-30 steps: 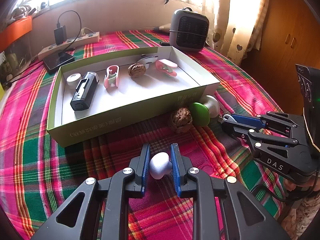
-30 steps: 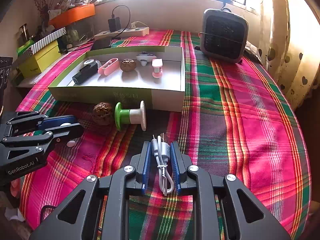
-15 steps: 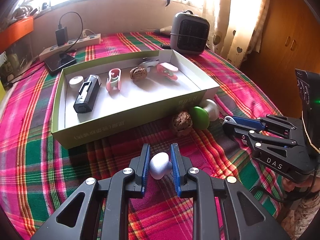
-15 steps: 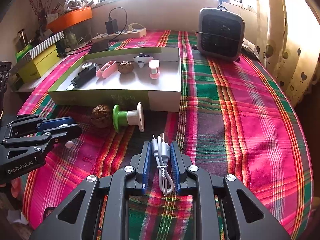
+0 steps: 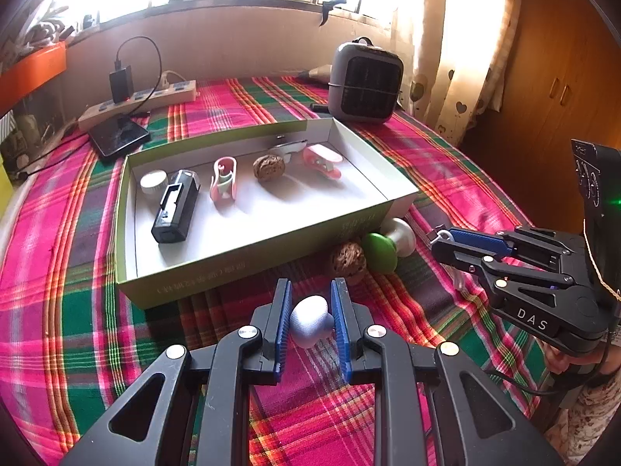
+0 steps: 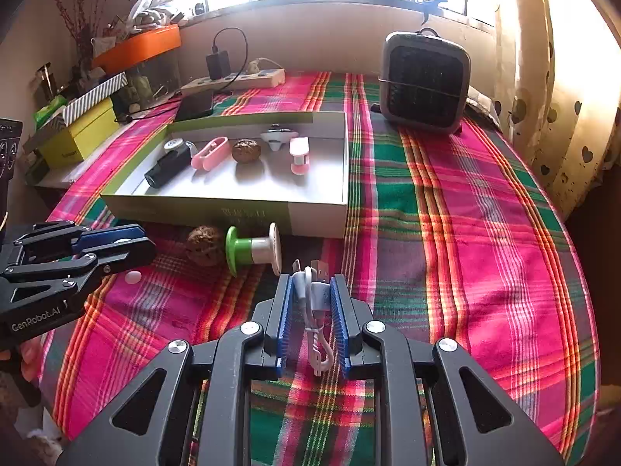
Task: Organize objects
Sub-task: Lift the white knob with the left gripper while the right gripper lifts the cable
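Pinching a small white earbud (image 5: 308,320) lower centre, left gripper (image 5: 310,310) clamps it — light, smooth, probably slippery; right gripper (image 6: 310,306) grasps a limp coiled cable (image 6: 316,303).

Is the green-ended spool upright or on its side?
On its side: the spool lies on the tablecloth, both end discs vertical, outside the box.

Woven plaid cloth (image 6: 446,209) in pink, green and red, matt and ribbed, covers the surface under a shallow paperboard box (image 5: 240,268) with matt green walls and a smooth white floor. Inside, a glossy black plastic block (image 5: 175,208) lies left of a rough brown walnut (image 5: 268,167). A smooth matt grey plastic lump (image 5: 309,319) sits between ribbed blue pads (image 5: 282,320).
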Action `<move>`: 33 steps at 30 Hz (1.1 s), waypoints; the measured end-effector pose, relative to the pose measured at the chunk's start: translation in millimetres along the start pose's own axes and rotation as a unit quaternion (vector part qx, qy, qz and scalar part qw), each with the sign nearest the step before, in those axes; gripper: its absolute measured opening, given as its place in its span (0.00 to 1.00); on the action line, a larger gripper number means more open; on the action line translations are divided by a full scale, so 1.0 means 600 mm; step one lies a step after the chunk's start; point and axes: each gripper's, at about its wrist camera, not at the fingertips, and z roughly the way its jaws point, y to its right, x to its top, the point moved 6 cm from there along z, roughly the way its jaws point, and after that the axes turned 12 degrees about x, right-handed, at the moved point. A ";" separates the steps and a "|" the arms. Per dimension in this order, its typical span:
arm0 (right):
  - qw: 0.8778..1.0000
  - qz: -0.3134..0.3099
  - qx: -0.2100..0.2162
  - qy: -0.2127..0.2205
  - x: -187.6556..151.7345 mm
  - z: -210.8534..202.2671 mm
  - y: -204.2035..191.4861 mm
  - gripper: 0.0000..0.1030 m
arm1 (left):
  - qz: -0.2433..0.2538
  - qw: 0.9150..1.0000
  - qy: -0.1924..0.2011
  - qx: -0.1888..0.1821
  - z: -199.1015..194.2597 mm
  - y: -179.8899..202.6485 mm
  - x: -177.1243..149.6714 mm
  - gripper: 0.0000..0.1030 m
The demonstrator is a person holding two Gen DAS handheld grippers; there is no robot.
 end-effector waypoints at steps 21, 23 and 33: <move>1.000 -0.014 0.009 0.016 0.060 -0.001 -0.013 0.12 | -0.016 1.000 0.011 0.006 0.007 -0.039 0.048 0.18; 1.000 -0.014 0.010 0.017 0.060 -0.001 -0.011 0.12 | -0.017 1.000 0.011 0.005 0.008 -0.041 0.048 0.18; 0.999 0.014 0.041 0.009 0.049 0.012 0.006 0.17 | -0.020 1.000 0.007 0.002 0.015 -0.046 0.047 0.18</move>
